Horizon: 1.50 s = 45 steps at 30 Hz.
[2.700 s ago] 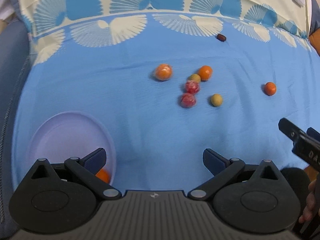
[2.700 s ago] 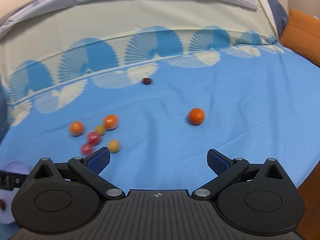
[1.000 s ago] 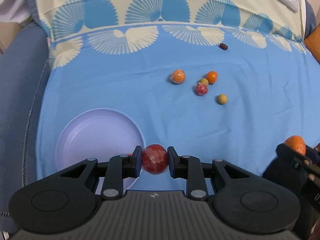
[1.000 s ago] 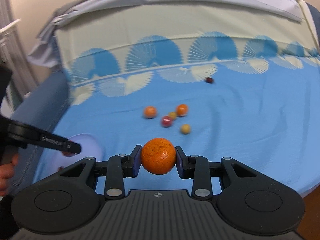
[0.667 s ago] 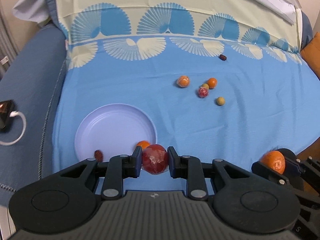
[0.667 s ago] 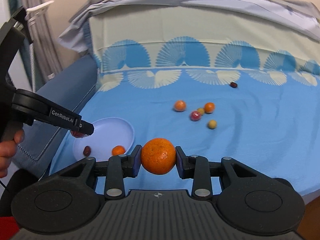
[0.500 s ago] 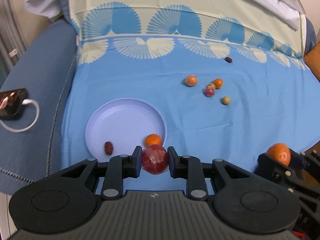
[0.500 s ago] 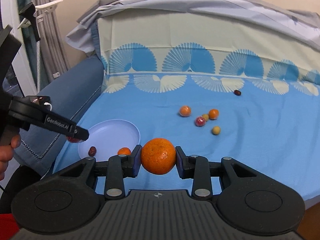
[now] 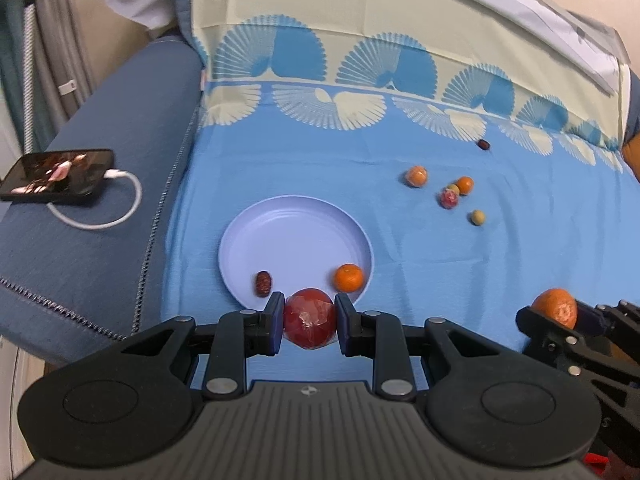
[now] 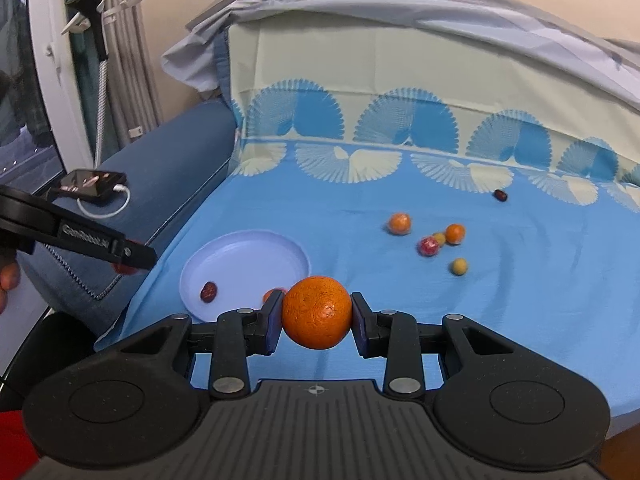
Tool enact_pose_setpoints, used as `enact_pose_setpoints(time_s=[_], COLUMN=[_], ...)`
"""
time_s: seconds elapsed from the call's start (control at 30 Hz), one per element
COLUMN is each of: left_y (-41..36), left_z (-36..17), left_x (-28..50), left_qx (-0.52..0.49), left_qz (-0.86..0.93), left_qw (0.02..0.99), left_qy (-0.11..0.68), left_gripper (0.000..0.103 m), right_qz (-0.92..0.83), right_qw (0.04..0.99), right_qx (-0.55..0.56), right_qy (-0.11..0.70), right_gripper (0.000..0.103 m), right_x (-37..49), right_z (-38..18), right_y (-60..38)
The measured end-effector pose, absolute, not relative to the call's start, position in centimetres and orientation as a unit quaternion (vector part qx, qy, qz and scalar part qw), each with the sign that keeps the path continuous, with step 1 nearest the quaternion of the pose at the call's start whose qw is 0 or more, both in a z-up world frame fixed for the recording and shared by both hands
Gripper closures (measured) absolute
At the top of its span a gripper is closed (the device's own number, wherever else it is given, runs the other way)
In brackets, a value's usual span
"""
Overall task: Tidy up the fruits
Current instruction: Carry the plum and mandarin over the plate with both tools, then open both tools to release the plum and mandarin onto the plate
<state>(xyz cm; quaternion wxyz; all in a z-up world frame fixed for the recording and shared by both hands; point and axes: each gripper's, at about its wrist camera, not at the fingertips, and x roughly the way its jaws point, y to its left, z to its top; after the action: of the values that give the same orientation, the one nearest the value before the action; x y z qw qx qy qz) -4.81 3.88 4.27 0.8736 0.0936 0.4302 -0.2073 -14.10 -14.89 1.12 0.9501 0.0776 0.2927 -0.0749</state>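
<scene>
My left gripper (image 9: 309, 322) is shut on a red wrapped fruit (image 9: 309, 324), held above the near rim of the lilac plate (image 9: 296, 228). The plate holds a small orange (image 9: 349, 278) and a dark red date (image 9: 263, 283). My right gripper (image 10: 316, 312) is shut on a large orange (image 10: 316, 312), held above the bed's near edge; it also shows in the left wrist view (image 9: 556, 312). Loose fruits lie on the blue sheet: an orange (image 9: 417, 176), another orange (image 9: 464, 185), a red fruit (image 9: 449, 199), a yellow-green fruit (image 9: 477, 217) and a far date (image 9: 483, 144).
A phone (image 9: 56, 176) with a white cable lies on the dark blue armrest at left. The cream and blue patterned cover rises at the back. A window frame and curtain (image 10: 60, 80) stand at the far left of the right wrist view.
Both grippers closed on their fruits, the left on the red fruit, the right on the large orange, and have since lifted and pulled back from the bed. The plate now shows in full.
</scene>
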Motion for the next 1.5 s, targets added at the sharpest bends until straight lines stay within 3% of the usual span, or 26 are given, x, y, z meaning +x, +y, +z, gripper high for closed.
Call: enact_pose_setpoints(time_s=[0.7, 1.5], left_y=[5.9, 2.0], left_z=[1.9, -5.3], left_x=[0.7, 10.0], left_qx=[0.083, 0.133], left_qz=[-0.143, -0.131], left_qw=[0.868, 0.828], left_qy=[0.468, 0.528], left_gripper=[0.074, 0.074], right_qz=[-0.036, -0.008], right_qw=[0.936, 0.909], right_qx=[0.063, 0.058], right_qy=[0.344, 0.414], right_gripper=[0.066, 0.066], right_x=[-7.5, 3.5], right_z=[-1.3, -7.0], right_y=[-12.9, -13.3])
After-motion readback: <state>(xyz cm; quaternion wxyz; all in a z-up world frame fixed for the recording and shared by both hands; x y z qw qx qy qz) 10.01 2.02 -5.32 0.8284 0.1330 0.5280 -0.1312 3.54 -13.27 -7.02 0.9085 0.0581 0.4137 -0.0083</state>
